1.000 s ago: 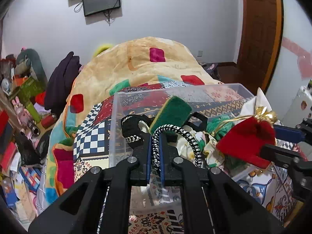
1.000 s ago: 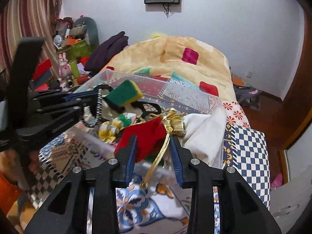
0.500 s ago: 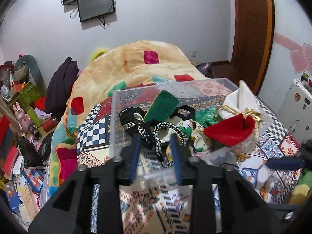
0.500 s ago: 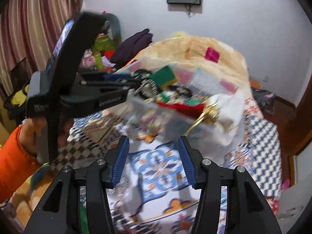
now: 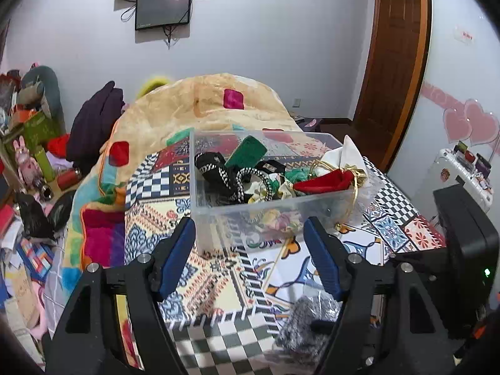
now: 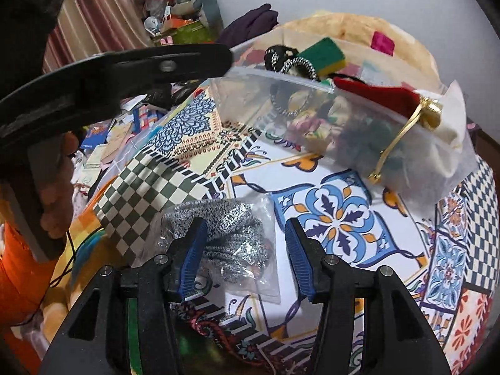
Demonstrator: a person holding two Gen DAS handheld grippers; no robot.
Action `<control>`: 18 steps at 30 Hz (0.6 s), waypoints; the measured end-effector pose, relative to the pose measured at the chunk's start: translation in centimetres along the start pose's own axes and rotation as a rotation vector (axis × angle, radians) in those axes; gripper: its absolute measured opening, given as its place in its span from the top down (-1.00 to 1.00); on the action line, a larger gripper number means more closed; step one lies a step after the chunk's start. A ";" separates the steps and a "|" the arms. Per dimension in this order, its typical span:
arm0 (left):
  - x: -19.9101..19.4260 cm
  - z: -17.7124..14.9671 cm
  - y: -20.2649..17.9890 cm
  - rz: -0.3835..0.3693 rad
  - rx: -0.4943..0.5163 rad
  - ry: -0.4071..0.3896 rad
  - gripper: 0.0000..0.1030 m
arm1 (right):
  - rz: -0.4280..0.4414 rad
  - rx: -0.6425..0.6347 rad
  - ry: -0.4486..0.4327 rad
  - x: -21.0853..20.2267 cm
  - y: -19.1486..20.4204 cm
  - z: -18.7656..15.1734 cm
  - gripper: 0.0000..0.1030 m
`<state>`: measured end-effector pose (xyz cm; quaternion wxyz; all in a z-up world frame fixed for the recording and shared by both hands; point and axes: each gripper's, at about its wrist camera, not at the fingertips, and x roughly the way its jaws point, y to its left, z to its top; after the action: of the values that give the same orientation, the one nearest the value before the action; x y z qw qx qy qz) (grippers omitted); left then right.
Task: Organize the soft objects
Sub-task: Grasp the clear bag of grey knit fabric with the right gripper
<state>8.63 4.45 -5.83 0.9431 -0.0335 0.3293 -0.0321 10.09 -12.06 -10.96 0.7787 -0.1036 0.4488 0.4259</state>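
Note:
A clear plastic bin (image 5: 218, 215) stands on the patterned bedspread and holds a green sponge (image 5: 247, 156), a black-and-white cord (image 5: 237, 181), a red velvet pouch (image 5: 322, 182) with gold cord and a white cloth (image 5: 347, 153). My left gripper (image 5: 250, 253) is open and empty, just short of the bin's near wall. My right gripper (image 6: 245, 250) is open, low over a bagged grey knit item (image 6: 231, 237); its left pad lies against the knit. The knit also shows in the left wrist view (image 5: 309, 322). The bin (image 6: 312, 118) lies beyond.
A thick beige blanket (image 5: 200, 106) is heaped behind the bin. Clutter, boxes and toys (image 5: 28, 156) line the left floor. A wooden door (image 5: 393, 62) and a white case (image 5: 459, 172) stand at the right. The left gripper body (image 6: 109, 75) crosses the right wrist view.
My left gripper let go of the cord into the bin, opened and pulled back. My right gripper released the red pouch into the bin and dropped back over the grey knit.

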 end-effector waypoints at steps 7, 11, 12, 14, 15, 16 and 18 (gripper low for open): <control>0.0 -1.2 0.3 -0.005 -0.028 0.016 -0.40 | 0.031 -0.025 -0.001 0.7 0.3 -0.1 0.53; -0.2 -1.3 0.2 -0.001 -0.023 0.015 -0.40 | 0.012 -0.041 -0.034 -0.1 1.1 -0.3 0.82; -0.3 -1.3 0.1 0.000 -0.021 0.012 -0.40 | 0.012 -0.036 -0.041 -0.4 1.2 -0.3 0.84; -0.6 -1.2 0.2 0.003 -0.020 0.002 -0.40 | -0.013 -0.032 -0.076 -1.3 1.0 0.0 0.87; -0.7 -1.1 0.2 0.003 -0.020 -0.003 -0.40 | -0.019 -0.032 -0.089 -1.7 0.9 0.2 0.88; -0.9 -1.1 0.2 0.003 -0.022 -0.008 -0.40 | -0.028 -0.030 -0.107 -2.2 0.8 0.5 0.89; -1.2 -0.8 0.3 0.004 -0.027 -0.020 -0.40 | -0.047 -0.029 -0.149 -3.5 0.7 1.1 0.90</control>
<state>7.18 4.81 -5.76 0.9458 -0.0462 0.3204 -0.0256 9.45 -13.05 -7.38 0.8182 -0.0934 0.3808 0.4206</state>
